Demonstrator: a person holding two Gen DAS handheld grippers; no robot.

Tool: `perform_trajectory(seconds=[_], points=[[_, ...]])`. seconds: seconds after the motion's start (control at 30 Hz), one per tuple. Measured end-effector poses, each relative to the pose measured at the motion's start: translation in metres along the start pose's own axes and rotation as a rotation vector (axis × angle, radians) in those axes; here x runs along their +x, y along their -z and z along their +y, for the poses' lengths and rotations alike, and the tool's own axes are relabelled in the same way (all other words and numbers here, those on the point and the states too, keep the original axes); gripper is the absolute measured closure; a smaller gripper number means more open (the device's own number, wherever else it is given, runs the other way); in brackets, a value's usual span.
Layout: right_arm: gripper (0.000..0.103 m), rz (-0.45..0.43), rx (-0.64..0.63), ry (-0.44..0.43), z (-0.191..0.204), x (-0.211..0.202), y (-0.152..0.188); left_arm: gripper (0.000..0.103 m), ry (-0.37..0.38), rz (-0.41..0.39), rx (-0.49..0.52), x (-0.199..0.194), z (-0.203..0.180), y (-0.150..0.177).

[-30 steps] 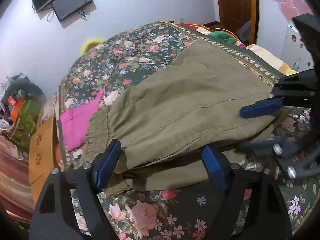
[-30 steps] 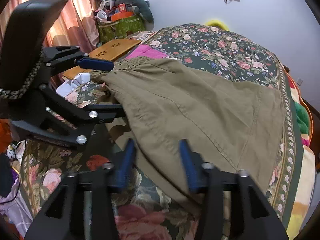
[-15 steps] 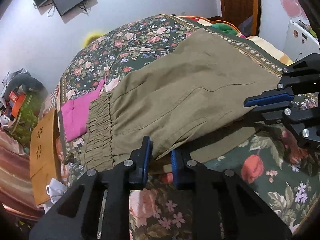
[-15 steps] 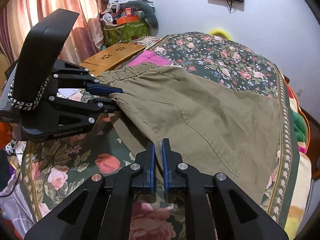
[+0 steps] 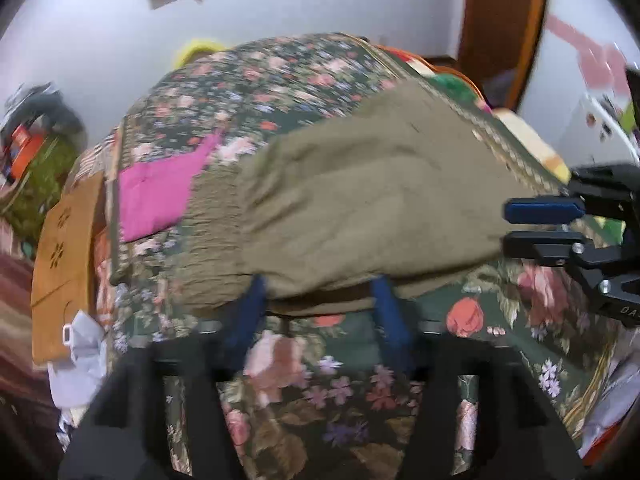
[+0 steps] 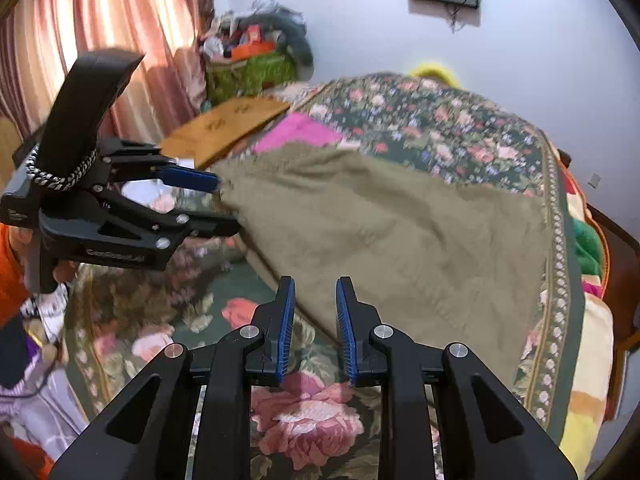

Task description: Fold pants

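Olive pants (image 5: 360, 208) lie folded in half on the floral bedspread (image 5: 320, 380), with the gathered waistband (image 5: 216, 232) at the left. In the right wrist view the pants (image 6: 400, 232) fill the middle. My left gripper (image 5: 320, 312) is open at the pants' near edge, its jaws wide apart and holding nothing. It also shows in the right wrist view (image 6: 224, 208) beside the waistband corner. My right gripper (image 6: 315, 328) is open, its jaws a small gap apart at the pants' near edge. It also shows in the left wrist view (image 5: 540, 224).
A pink cloth (image 5: 160, 192) lies past the waistband. A wooden board (image 5: 64, 256) sits at the bed's left side, with clutter and a green bag (image 6: 248, 72) beyond. Curtains (image 6: 100, 40) hang at the left. A colourful blanket (image 6: 588, 320) lies at the bed's right edge.
Both grippers were shut on the pants' edge half a second ago and have now opened and let go. The pants have settled flat on the bed.
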State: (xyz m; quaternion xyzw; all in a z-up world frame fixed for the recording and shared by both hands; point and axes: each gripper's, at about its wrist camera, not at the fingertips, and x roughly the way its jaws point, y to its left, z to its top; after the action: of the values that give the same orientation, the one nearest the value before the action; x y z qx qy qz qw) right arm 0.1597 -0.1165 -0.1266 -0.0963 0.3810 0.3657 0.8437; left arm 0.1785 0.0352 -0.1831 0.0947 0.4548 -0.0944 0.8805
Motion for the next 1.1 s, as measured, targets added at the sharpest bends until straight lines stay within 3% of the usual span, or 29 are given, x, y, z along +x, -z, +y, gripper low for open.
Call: perform_trajectory(seconds=[0.2,0.4,0.53,0.63,0.7,0.83,1.1], points=[[0.064,-0.056,0.082,0.010,-0.010,-0.003,-0.014,0.014,-0.065,-0.047,-0.134,-0.011,0.038,-0.013],[0.060,0.017,0.164,-0.011,-0.019,0.030,-0.013,0.013,-0.026,0.071,-0.262,0.029,0.070,-0.012],[0.060,0.080,0.203,-0.009,-0.025,0.045,-0.003,0.013,0.016,0.136,-0.284,0.055,0.068,-0.003],[0.060,0.104,0.211,-0.002,-0.033,0.045,0.006,0.017,0.001,0.123,-0.251,0.060,0.063,0.003],[0.060,0.111,0.213,0.004,-0.038,0.042,0.011,0.029,-0.003,0.104,-0.240,0.058,0.062,0.006],[0.060,0.126,0.223,0.020,-0.050,0.034,0.025,0.039,-0.037,0.071,-0.223,0.052,0.064,0.005],[0.060,0.147,0.304,0.072,-0.078,0.009,0.057,0.041,-0.081,0.050,-0.217,0.050,0.066,0.019]])
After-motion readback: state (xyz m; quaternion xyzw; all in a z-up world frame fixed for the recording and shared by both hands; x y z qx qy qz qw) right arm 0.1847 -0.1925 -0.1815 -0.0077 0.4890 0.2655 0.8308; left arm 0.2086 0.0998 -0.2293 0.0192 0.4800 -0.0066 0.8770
